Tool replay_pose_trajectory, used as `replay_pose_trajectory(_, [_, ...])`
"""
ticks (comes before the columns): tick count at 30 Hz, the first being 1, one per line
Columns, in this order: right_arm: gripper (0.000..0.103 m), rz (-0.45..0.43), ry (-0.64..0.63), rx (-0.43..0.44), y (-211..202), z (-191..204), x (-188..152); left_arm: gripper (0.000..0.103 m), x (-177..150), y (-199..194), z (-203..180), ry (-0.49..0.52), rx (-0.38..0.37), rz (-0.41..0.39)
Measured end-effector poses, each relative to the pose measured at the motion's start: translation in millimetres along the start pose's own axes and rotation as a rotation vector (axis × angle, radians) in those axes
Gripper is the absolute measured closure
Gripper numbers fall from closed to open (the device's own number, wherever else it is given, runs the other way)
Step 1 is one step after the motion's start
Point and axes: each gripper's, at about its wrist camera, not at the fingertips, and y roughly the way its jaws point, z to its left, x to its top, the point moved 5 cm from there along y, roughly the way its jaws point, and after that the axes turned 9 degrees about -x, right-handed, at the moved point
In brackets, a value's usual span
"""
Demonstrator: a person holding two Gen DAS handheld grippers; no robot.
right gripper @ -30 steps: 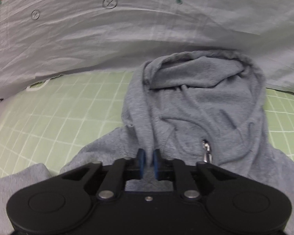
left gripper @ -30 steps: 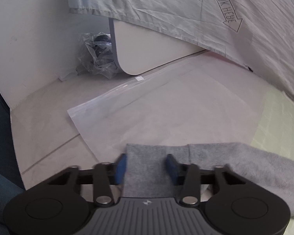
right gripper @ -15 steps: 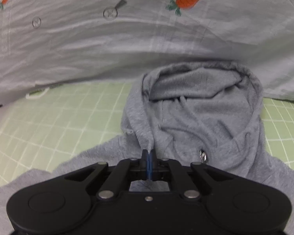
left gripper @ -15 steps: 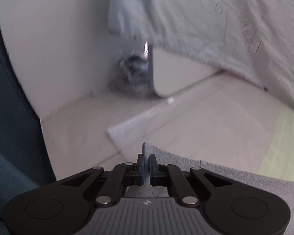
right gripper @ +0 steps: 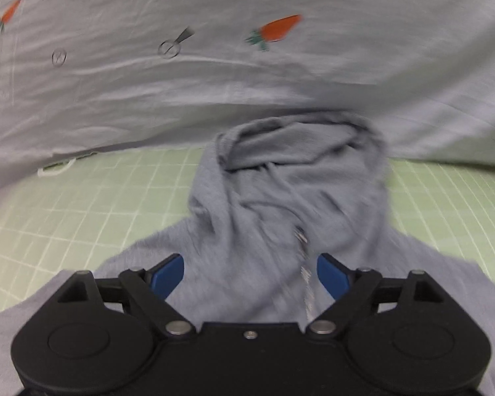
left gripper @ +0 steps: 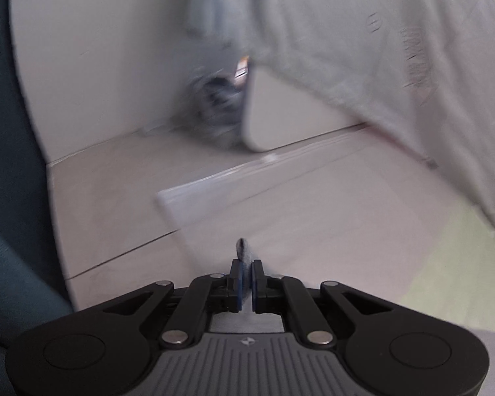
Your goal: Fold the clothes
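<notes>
- Left wrist view showed the left tool (left gripper: pixel 246 279) with its blue pads pressed nearly together on a thin fold of grey fabric, a tuft of it poking up between them. 1 second before, those pads stood apart over the flat end of a grey sleeve; half a second before, they had closed on it.
- That pinched fabric now stood edge-up and seemed lifted off the pale floor (left gripper: pixel 313 198), so I judged the sleeve end was being carried, likely toward the garment's body for a fold.
- Right wrist view showed the right tool (right gripper: pixel 250 272) wide open and holding nothing, its pads either side of the grey hoodie (right gripper: pixel 290 204). Half a second before, it had been shut at the neckline, so it had let go.
- The hoodie lay front-up on a green grid mat (right gripper: pixel 82 204), hood bunched at the far end, zipper pull (right gripper: pixel 301 232) just ahead of the open tool. Motion blur softened both views.
- A carrot-print sheet (right gripper: pixel 247 92) hung close behind the hood, leaving little room that way.
- Green mat showed bare to the left and right of the hood.
- On the left tool's side, a clear plastic sheet (left gripper: pixel 214 194) lay on the floor ahead, with a white panel (left gripper: pixel 280 115) and a dark blurred bundle (left gripper: pixel 214 99) farther off by the wall.
</notes>
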Motion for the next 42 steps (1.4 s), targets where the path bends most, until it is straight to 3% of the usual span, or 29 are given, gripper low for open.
replay_pose_trajectory(4, [0.010,0.000,0.079,-0.053,-35,-40,-28,0.097,5,-2,-65,0.101,-0.157,-0.031])
replay_pose_trajectory(7, [0.007,0.001,0.180,-0.088,-61,-73,-49,0.097,-11,8,-126,0.182,-0.284,0.005])
replay_pose_trajectory(12, [0.004,-0.004,0.264,-0.112,-86,-99,-74,0.097,-71,5,-253,0.335,-0.627,0.187])
replay_pose_trajectory(14, [0.003,-0.007,0.293,-0.119,-94,-107,-83,0.088,-100,-5,-294,0.410,-0.740,0.269])
replay_pose_trajectory(15, [0.003,-0.009,0.307,-0.123,-99,-111,-87,0.081,-110,-7,-305,0.448,-0.743,0.282])
replay_pose_trajectory(17, [0.000,-0.011,0.335,-0.130,-107,-119,-96,0.031,-127,-8,-323,0.529,-0.721,0.297])
replay_pose_trajectory(18, [0.000,-0.013,0.349,-0.134,-112,-124,-101,0.024,-130,-6,-323,0.551,-0.680,0.288])
replay_pose_trajectory(21, [0.000,-0.016,0.356,-0.114,-117,-123,-105,0.023,-128,5,-309,0.567,-0.528,0.254])
replay_pose_trajectory(25, [0.000,-0.016,0.303,-0.027,-111,-97,-93,0.017,-120,23,-269,0.476,-0.388,0.275])
replay_pose_trajectory(31, [0.004,0.048,0.173,0.133,-96,-24,-77,0.015,-124,31,-201,0.461,-0.155,0.315])
replay_pose_trajectory(37, [0.036,0.108,0.084,0.253,-97,39,-88,0.013,-132,47,-167,0.415,-0.090,0.397])
replay_pose_trajectory(39, [0.055,0.128,0.054,0.293,-98,60,-92,0.010,-132,50,-166,0.422,-0.091,0.403])
replay_pose_trajectory(42, [0.066,0.158,0.009,0.353,-99,91,-98,0.005,-134,54,-168,0.452,-0.091,0.405])
